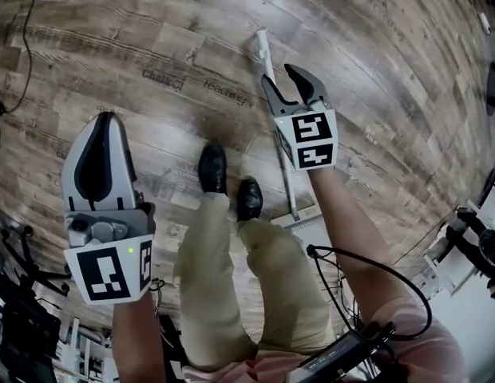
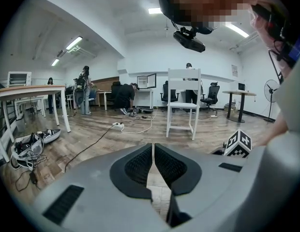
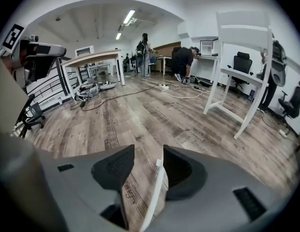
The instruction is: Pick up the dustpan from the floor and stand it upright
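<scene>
The dustpan's long white handle (image 1: 287, 178) runs across the wood floor from its tip (image 1: 261, 38) down to the pale pan (image 1: 313, 223) beside my right leg. My right gripper (image 1: 277, 75) is open around the upper handle. In the right gripper view the handle (image 3: 155, 187) lies between the jaws, resting against the right-hand pad (image 3: 176, 168), with a clear gap to the left-hand pad. I cannot tell whether the pan is lifted off the floor. My left gripper (image 1: 108, 118) hangs at the left, away from the dustpan, its jaws (image 2: 153, 149) together with nothing between them.
My black shoes (image 1: 213, 167) stand just left of the handle. A cable (image 1: 28, 46) trails over the floor at upper left. A white chair (image 3: 242, 57) stands ahead on the right, desks (image 3: 92, 59) and cables further back, with people in the distance.
</scene>
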Motion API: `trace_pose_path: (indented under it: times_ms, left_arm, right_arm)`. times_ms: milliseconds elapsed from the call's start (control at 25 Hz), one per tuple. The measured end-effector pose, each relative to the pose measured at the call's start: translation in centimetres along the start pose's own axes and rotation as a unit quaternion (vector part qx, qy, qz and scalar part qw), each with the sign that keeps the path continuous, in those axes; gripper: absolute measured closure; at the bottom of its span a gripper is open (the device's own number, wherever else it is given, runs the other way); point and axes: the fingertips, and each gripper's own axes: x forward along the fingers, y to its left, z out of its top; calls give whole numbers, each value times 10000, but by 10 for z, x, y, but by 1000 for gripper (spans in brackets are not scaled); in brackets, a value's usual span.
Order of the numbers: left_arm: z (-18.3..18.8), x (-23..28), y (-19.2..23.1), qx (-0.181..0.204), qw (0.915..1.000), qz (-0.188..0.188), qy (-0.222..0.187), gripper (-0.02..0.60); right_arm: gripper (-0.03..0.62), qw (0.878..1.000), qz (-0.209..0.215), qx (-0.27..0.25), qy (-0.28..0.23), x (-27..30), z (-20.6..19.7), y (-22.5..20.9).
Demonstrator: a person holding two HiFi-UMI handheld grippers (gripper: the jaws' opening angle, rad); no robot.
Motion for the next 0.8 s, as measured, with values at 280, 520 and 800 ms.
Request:
trace_pose_path:
  times_ms: [280, 520, 800]
  left_arm:
    - [-37, 24, 4, -17, 10000, -70, 37, 558]
    - [-61, 30, 4, 37, 10000, -72, -31, 558]
    - [-79, 34, 17, 59, 9999, 13, -96, 558]
  right_arm:
    - [405, 9997, -84, 59, 212, 54, -45, -12]
    - [405, 9988, -160, 138, 448, 90, -86, -23]
    - [405, 9955, -242, 230, 885, 124, -127, -26]
